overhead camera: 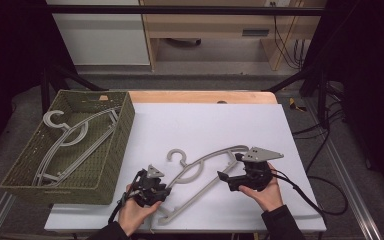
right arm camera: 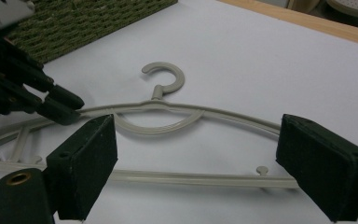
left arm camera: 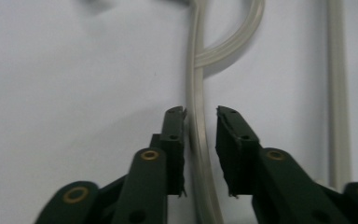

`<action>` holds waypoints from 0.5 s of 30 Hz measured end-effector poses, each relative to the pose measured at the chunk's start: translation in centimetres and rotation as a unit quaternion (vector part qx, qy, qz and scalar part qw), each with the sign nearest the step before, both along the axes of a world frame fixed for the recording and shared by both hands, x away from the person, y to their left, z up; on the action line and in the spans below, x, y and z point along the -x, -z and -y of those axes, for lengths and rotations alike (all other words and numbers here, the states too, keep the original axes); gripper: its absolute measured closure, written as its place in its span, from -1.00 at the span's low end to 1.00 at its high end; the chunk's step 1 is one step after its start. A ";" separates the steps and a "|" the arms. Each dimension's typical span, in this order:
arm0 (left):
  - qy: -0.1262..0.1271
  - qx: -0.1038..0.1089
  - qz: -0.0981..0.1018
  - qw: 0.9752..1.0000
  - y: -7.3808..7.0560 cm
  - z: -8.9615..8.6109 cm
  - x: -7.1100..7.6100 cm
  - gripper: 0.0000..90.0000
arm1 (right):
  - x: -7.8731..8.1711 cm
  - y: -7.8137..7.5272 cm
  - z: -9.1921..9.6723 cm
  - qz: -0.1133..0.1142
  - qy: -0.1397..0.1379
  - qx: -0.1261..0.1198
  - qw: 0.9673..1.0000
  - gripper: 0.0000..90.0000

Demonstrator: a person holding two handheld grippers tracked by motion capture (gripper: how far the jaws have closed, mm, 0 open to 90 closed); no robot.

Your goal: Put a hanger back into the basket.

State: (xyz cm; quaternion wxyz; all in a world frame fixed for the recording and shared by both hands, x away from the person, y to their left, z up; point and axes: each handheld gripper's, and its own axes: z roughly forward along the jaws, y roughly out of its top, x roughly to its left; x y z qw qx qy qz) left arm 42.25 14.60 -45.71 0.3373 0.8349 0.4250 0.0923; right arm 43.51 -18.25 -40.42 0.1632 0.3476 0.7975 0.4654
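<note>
High view: grey hanger (overhead camera: 200, 167) flat on the white table (overhead camera: 205, 125), just right of the green woven basket (overhead camera: 117, 150), which holds more hangers (overhead camera: 75, 135). Left gripper (overhead camera: 166, 190): jaws straddle the hanger's arm (left arm camera: 198, 140), one pad touching it, the other slightly clear. Right gripper (overhead camera: 222, 176): jaws wide apart, empty, near the hanger's right shoulder.

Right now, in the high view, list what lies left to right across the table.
Basket with a hanger inside → left gripper → hanger on the mat → right gripper.
</note>
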 end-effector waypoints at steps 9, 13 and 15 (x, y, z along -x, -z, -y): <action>0.066 0.058 0.092 0.992 -4.3 -3.9 0.7 -0.06 | -0.2 1.3 -1.7 -0.020 -0.018 0.010 1.000 -0.59; 0.080 0.067 0.111 0.988 -5.4 -4.8 0.7 -0.31 | -0.1 1.7 -3.1 -0.031 -0.036 0.015 0.999 -0.45; 0.080 0.071 0.119 0.987 -5.8 -5.2 0.7 -0.38 | 0.0 2.0 -4.2 -0.038 -0.051 0.020 0.998 -0.31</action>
